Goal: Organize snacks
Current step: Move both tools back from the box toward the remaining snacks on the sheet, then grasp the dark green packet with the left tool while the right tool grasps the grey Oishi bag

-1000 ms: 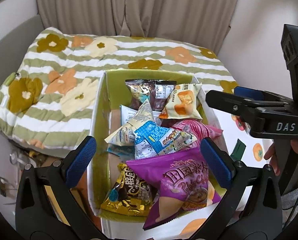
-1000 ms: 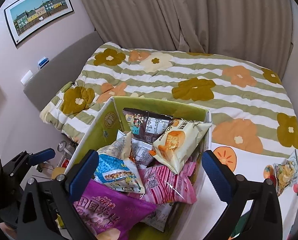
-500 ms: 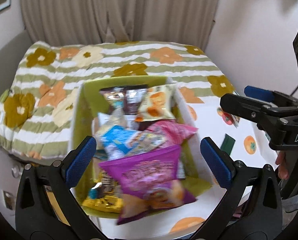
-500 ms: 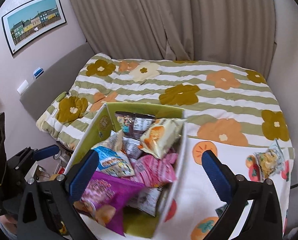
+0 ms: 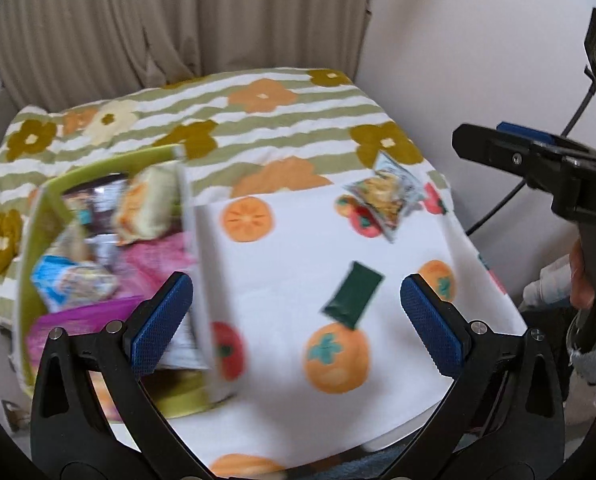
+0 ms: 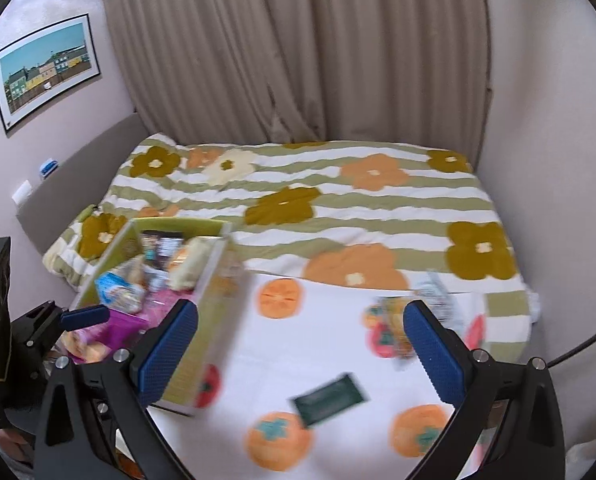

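A green box full of snack bags stands at the left of the table, also in the right wrist view. On the white fruit-print tablecloth lie a dark green packet and a clear snack bag further back right. My left gripper is open and empty above the cloth, right of the box. My right gripper is open and empty, above the cloth too; it shows at the right of the left wrist view.
A bed with a green-striped flower quilt lies behind the table. Curtains hang at the back. A framed picture hangs on the left wall. A cable hangs at the table's right edge.
Both grippers have swung right, from over the box to over the tablecloth. The box now sits at the left of both views. Both stay open and empty.
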Demonstrator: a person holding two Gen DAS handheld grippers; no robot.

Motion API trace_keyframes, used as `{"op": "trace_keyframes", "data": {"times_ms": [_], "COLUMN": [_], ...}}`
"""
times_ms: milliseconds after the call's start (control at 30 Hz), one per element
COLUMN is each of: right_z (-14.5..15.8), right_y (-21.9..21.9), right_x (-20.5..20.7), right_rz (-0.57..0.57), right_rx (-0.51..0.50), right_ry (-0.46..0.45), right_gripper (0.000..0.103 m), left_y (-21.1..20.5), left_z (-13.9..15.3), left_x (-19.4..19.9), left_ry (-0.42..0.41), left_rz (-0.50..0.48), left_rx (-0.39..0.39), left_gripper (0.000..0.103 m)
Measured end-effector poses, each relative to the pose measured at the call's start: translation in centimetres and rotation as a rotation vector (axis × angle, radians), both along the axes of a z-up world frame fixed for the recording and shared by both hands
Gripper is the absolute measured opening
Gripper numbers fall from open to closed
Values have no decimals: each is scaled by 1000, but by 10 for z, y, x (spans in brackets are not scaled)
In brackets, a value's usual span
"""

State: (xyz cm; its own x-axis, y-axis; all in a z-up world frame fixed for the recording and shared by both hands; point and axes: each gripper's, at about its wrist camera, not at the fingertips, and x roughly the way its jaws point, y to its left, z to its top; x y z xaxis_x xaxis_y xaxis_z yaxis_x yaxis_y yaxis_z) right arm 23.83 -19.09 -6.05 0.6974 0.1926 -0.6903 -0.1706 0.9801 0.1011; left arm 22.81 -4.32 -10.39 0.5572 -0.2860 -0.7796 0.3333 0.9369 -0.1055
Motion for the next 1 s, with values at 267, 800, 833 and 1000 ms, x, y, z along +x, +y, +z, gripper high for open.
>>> {"op": "trace_keyframes", "data": {"times_ms": [267,800,833,1000], "right_z": [-32,-142,-145,-159], "right_y": [-83,-131,-132,-139], "right_x": [23,99,102,116], "right_rz": [30,126,124,123], "right_rx": [-7,2,7,28], "right_ry": [63,217,223,252], "right_gripper": [102,102,102,102], "left_y": [-89,-118,-119,-123], "left_z": [-51,-180,-186,-195], "left_x": [16,60,61,60], "left_ry": [75,269,275,294], "left_rz": [-76,-163,-178,-219], "left_rx": [63,221,230,241], "left_gripper": [103,89,89,79]}}
